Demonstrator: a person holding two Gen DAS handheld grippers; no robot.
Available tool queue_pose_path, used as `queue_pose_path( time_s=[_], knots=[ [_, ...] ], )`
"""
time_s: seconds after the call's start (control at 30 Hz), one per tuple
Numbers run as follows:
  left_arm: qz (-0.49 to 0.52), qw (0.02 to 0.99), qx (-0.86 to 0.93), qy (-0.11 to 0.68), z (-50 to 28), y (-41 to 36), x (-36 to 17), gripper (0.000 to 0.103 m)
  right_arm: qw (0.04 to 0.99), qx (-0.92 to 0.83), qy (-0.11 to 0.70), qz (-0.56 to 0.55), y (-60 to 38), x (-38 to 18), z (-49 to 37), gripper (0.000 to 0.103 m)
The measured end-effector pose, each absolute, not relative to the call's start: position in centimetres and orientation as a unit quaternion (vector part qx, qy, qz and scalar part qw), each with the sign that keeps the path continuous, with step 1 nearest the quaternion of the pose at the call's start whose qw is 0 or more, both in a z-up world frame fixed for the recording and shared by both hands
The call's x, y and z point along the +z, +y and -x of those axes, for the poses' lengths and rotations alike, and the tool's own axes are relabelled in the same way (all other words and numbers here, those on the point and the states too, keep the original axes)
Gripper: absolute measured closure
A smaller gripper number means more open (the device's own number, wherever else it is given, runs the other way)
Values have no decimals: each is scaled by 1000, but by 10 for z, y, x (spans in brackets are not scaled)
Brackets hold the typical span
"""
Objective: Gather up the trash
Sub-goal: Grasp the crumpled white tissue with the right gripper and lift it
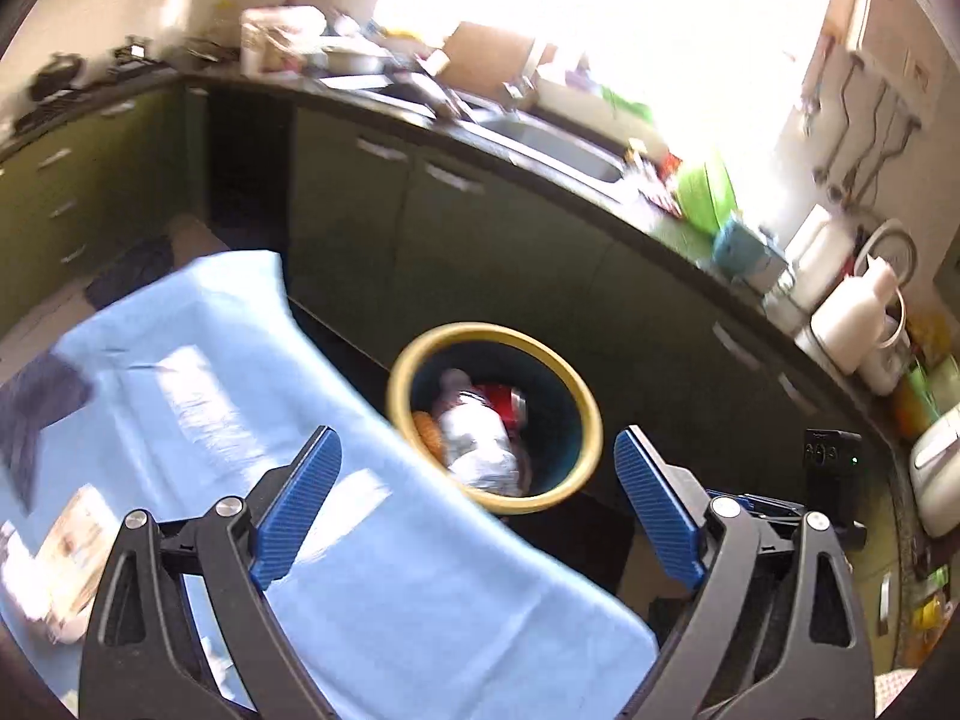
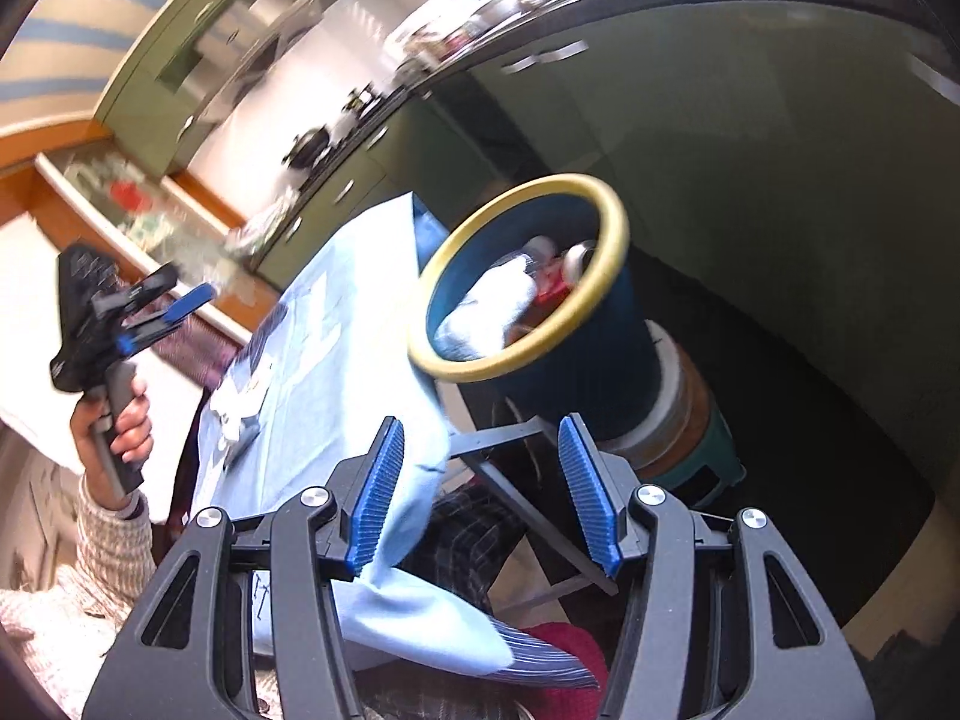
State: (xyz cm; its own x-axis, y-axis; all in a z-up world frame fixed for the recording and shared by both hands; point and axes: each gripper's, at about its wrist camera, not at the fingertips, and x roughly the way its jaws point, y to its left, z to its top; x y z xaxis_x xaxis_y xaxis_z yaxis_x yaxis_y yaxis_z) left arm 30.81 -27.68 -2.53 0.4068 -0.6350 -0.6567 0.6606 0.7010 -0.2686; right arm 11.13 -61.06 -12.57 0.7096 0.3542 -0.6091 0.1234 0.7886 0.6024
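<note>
Left wrist view, bin: a dark bin (image 1: 498, 420) with a yellow rim stands just beyond the edge of the table's light blue cloth (image 1: 336, 510), in front of the dark cabinet fronts (image 1: 468, 228).
Left wrist view, trash: a crumpled clear plastic bottle (image 1: 480, 438), something red and something orange lie inside the bin.
Left wrist view, left gripper: the left gripper (image 1: 477, 504) hangs above the bin with its blue pads spread wide and nothing between them.
Left wrist view, surroundings: a cluttered counter (image 1: 600, 180) with a sink, a green bowl and white jugs curves behind the bin; paper scraps (image 1: 72, 546) lie on the cloth, far from the bin.
Right wrist view, right gripper: the right gripper (image 2: 480, 492) has its jaws partly apart; a hanging fold of the cloth (image 2: 336, 372) lies against one pad, but no grip shows.
Right wrist view, bin: here the bin (image 2: 540, 300) rests on a stack of round containers (image 2: 684, 420), hidden in the other view.
Right wrist view, person: a hand (image 2: 120, 420) in a knitted sleeve holds the left gripper (image 2: 180, 300) aloft, well away from the bin.
</note>
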Motion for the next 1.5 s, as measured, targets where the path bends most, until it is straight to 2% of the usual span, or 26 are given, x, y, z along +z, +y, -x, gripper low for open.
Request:
queue_pose_path(
  time_s=[0.27,0.53,0.8,1.07,1.27,1.5],
  knots=[
    [18,932,-233,276,-281,-102,-21,12,865,151,425,-220,-511,-99,-183,46],
    [70,964,-114,228,-289,14,-41,12,841,252,468,-108,-365,-83,-260,46],
    [79,967,-89,224,-285,30,-52,11,827,287,482,-28,-261,-85,-319,46],
    [87,967,-78,227,-287,34,-57,11,832,284,477,20,-213,-87,-363,46],
    [88,966,-67,232,-289,38,-60,11,827,245,506,1,-213,-95,-412,46],
    [107,961,-75,243,-291,42,-62,11,805,252,537,27,-222,-101,-382,44]
  ],
)
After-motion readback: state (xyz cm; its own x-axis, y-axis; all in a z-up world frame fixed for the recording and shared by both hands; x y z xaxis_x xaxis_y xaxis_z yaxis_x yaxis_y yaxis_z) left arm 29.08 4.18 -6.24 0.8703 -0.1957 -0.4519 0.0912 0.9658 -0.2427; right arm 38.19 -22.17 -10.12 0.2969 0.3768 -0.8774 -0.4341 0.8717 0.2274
